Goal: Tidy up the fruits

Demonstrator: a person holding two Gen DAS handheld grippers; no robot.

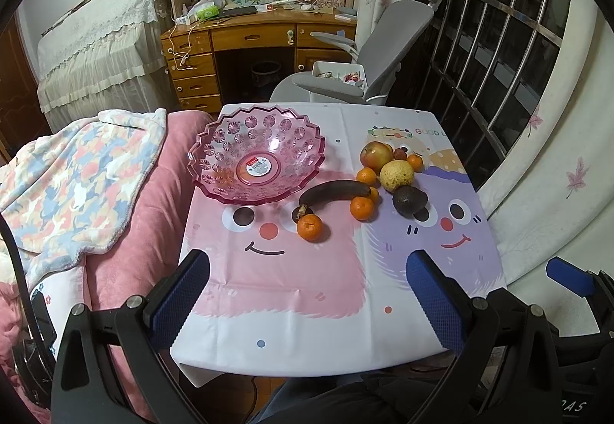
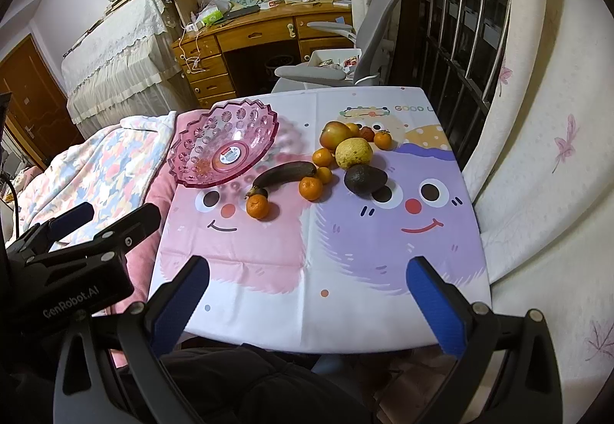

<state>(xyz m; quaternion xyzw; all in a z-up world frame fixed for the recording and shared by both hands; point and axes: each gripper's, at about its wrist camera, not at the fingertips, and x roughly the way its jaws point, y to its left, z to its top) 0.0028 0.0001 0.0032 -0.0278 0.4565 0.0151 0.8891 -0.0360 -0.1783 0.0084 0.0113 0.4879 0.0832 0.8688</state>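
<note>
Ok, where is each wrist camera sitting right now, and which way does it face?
Left wrist: low at the table's near edge, facing across it toward the pink bowl and desk; open left gripper in front, right gripper at lower right.
Right wrist: beside it, further right, same heading; open right gripper in front, left gripper at lower left.
Shared: bowl, banana, avocado, apple, tablecloth.

grey chair [image 1: 387, 40], wooden desk [image 1: 245, 36], blanket [image 1: 76, 178]
</note>
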